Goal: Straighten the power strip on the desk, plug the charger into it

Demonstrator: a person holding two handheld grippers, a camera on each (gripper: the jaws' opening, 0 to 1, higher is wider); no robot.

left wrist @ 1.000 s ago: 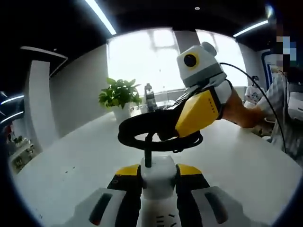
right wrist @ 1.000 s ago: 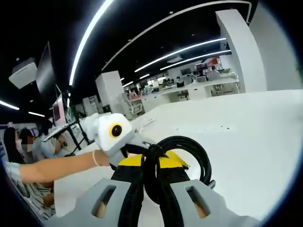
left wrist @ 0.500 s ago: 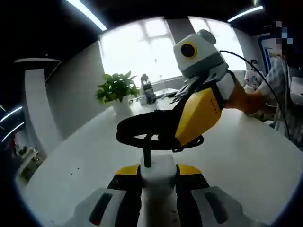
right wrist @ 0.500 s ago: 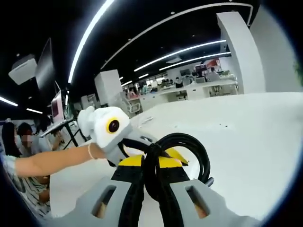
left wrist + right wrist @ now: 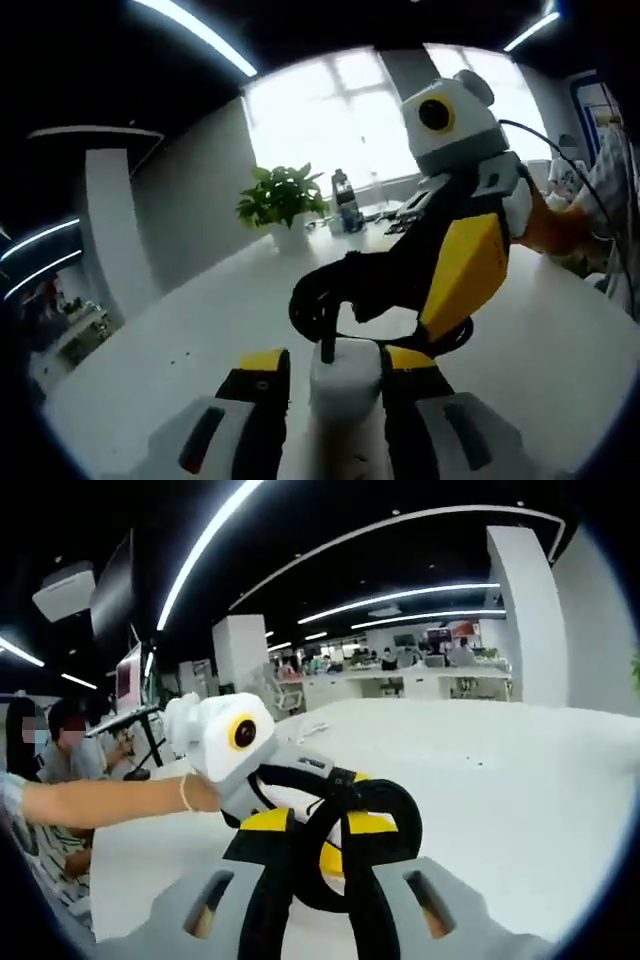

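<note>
L gripper [image 5: 335,375] clamped on white power strip [image 5: 340,385] end, jaws either side of body, strip held up off desk [image 5: 180,330]. Black cable [image 5: 330,300] leaves strip end, bundled in coil just ahead. R gripper [image 5: 325,850] closed on that cable coil, jaws pinching loop; judge this keeps cord slack controlled while strip gets turned straight. Charger: can't spot. Potted plant [image 5: 285,200] + bottle [image 5: 343,190] far side of desk, well apart. Straightening step underway, plugging not yet begun.

A leafy green plant in a white pot [image 5: 281,205] is standing beside a dark bottle [image 5: 345,205] on the broad white table [image 5: 170,340], bright windows [image 5: 330,120] glowing behind.
</note>
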